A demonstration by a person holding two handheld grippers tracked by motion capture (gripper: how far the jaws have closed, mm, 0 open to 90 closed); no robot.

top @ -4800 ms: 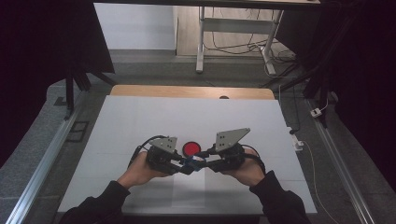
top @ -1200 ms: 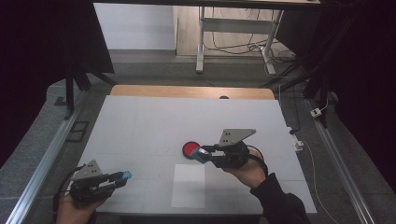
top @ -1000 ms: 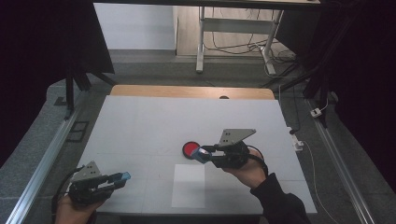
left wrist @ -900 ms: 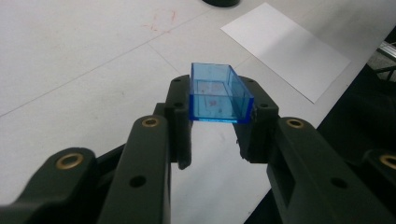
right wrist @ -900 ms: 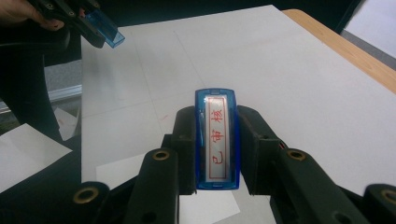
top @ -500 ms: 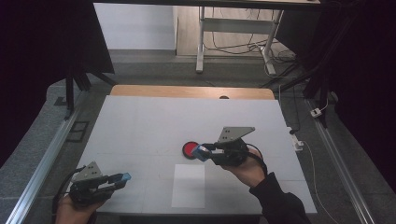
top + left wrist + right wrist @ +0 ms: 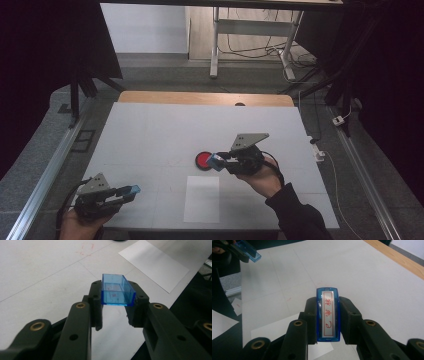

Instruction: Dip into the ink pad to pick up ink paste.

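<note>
My left gripper [image 7: 131,190] is at the table's near left corner, shut on a clear blue rectangular cap [image 7: 116,290] held across its jaws above the white tabletop [image 7: 165,130]. My right gripper [image 7: 216,161] is mid-table, shut on a blue stamp body [image 7: 328,315] with a silver label bearing red characters, and it points left. A round red ink pad [image 7: 203,160] lies on the table right beside the right gripper's tip. In the right gripper view the left gripper with the blue cap [image 7: 249,251] appears at the top left.
A white sheet of paper [image 7: 201,198] lies near the front edge, below the ink pad. A wooden strip [image 7: 205,98] runs along the table's far edge. Metal rails [image 7: 47,175] flank the table, and cables and a table frame [image 7: 250,30] lie beyond.
Since the earliest frame the left gripper has pulled away from the right one to the near left corner, carrying the blue cap. Over the last second both hands barely move.
</note>
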